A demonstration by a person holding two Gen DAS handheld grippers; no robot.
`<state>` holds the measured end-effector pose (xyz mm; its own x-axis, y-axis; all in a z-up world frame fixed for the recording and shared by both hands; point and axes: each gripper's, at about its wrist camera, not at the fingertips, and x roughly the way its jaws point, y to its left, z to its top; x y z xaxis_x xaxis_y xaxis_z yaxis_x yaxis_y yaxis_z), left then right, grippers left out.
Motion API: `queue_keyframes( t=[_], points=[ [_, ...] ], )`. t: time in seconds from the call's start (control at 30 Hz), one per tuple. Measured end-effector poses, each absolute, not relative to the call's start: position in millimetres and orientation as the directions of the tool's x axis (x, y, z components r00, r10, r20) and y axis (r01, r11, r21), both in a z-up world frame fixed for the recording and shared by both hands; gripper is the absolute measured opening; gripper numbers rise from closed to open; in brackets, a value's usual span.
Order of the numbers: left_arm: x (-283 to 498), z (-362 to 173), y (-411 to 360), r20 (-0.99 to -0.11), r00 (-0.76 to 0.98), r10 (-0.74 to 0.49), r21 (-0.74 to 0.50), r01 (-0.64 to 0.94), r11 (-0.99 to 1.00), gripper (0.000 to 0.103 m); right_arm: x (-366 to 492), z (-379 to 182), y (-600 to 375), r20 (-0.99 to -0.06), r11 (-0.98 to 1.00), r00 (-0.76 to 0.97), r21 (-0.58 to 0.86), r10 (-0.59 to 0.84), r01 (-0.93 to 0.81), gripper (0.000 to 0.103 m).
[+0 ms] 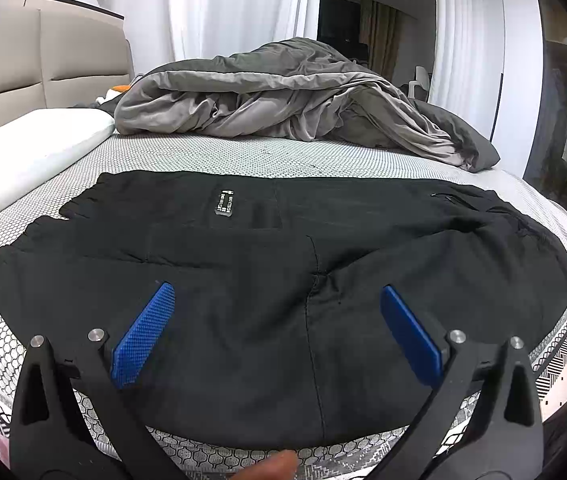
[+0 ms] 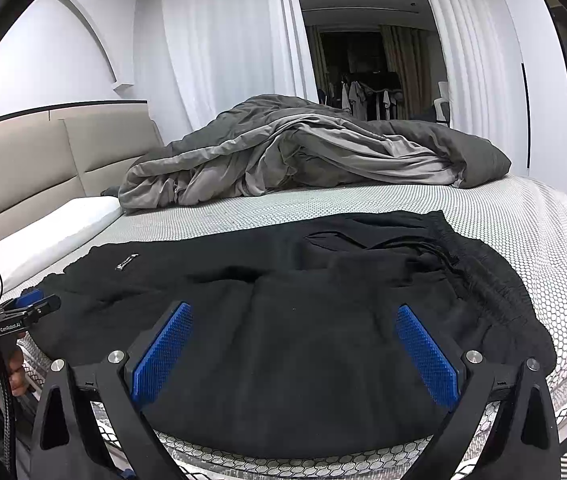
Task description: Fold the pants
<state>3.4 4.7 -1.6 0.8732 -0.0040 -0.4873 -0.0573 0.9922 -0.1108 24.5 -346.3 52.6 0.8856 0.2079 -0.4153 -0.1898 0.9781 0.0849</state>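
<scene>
Spreading across the near edge of the mattress (image 1: 243, 160) lie the black pants (image 1: 267, 264), flat, already doubled leg on leg by the look of it, with the elastic waistband (image 2: 479, 256) to the right and the cuffs (image 1: 79, 204) to the left. Behind them sits a rumpled grey duvet (image 1: 283, 96), well apart. The cloth looks soft, light and limp, so it should sag and drag unless lifted at two points; the waistband and cuff ends seem the firmest holds. The left gripper (image 1: 275, 300) hovers over the mid-leg with its blue pads wide apart, clasping nothing. The right gripper (image 2: 295, 320) hangs likewise spread and empty above the seat.
</scene>
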Motion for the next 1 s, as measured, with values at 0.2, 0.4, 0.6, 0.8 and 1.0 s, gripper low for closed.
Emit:
queue_keyframes(
  t=[0.2,0.4,0.6,0.8,1.0],
  points=[
    [3.5,-1.5,4.7,-0.488,0.873,-0.004,-0.11,-0.058,0.992,0.102,25.1,52.8,-346.2,-0.425,0.978,0.881,0.092,0.208,-0.187,0.103],
    [3.7,-1.7,4.6,-0.487,0.873,-0.004,-0.111,-0.057,0.992,0.102,20.7,54.6,-349.8,-0.425,0.979,0.882,0.087,0.205,-0.186,0.103],
    [3.6,-1.4,4.6,-0.488,0.873,-0.004,-0.111,-0.058,0.992,0.102,21.6,54.1,-350.1,-0.421,0.979,0.884,0.084,0.203,-0.185,0.103],
    [3.5,-1.5,4.6,-0.487,0.873,-0.004,-0.11,-0.057,0.992,0.102,21.0,54.2,-350.1,-0.412,0.979,0.888,0.082,0.205,-0.188,0.103],
    [3.6,-1.7,4.6,-0.487,0.873,-0.004,-0.111,-0.058,0.992,0.102,21.3,54.3,-350.0,-0.413,0.979,0.888,0.089,0.205,-0.185,0.103]
  ],
)
